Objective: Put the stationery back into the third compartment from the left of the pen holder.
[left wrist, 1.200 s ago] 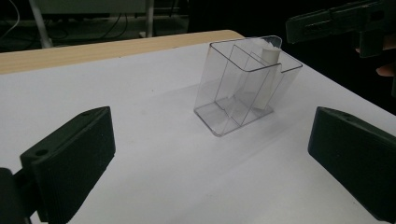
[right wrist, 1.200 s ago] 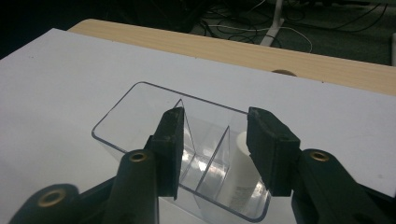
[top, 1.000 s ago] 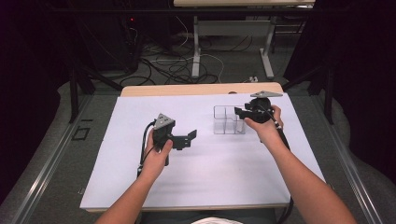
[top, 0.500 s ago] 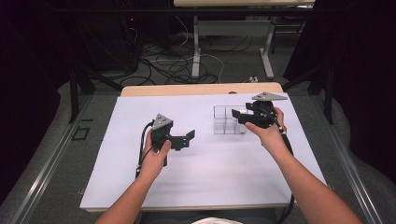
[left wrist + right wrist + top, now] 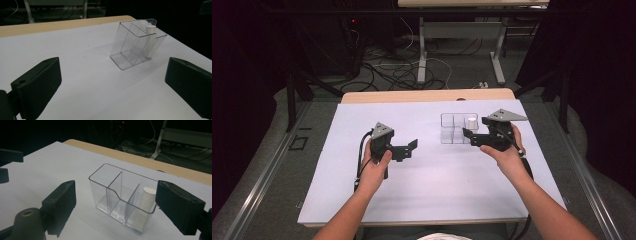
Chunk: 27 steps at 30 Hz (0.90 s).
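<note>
While both grippers' jaws gape empty, clear organizer holds 1 white cylinder.

The high view hangs above my side of the bench and looks forward and down, my forearms entering from the bottom edge. The camera on my left gripper looks low across the white surface, my jaws at the lower corners, the clear box farther off at upper right. The camera on my right gripper sits much nearer that box, mid-frame. All three views share it.
</note>
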### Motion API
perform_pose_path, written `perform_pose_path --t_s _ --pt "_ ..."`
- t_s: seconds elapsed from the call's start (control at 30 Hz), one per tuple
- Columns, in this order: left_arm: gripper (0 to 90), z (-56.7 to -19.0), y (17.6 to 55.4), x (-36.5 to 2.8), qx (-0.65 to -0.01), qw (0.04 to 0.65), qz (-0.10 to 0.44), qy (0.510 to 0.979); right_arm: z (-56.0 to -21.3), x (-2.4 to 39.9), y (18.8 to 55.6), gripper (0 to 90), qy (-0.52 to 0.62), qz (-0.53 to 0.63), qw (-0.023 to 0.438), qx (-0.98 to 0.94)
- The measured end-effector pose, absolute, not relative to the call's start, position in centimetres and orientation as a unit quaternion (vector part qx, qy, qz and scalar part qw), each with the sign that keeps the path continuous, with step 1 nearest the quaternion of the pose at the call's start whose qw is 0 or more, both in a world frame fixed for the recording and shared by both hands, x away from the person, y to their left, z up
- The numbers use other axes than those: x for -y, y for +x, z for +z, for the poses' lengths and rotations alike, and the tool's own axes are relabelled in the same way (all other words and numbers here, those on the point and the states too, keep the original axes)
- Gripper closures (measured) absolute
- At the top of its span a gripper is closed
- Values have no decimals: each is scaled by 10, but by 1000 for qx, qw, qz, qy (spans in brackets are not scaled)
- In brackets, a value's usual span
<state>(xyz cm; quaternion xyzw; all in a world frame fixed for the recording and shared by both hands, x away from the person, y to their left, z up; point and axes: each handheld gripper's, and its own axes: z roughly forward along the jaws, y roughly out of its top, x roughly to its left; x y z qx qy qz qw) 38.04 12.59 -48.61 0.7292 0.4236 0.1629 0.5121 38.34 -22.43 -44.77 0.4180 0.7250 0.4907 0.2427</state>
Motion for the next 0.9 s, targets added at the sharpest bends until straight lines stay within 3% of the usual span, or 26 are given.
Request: perform_pose_path --t_s 0.47,0.9 --pt "10 -484 370 -143 -436 507 152 728 -464 248 357 101 421 469 263 -730" --pt "10 -486 357 -164 -428 494 177 736 -486 266 352 76 451 470 241 -720"
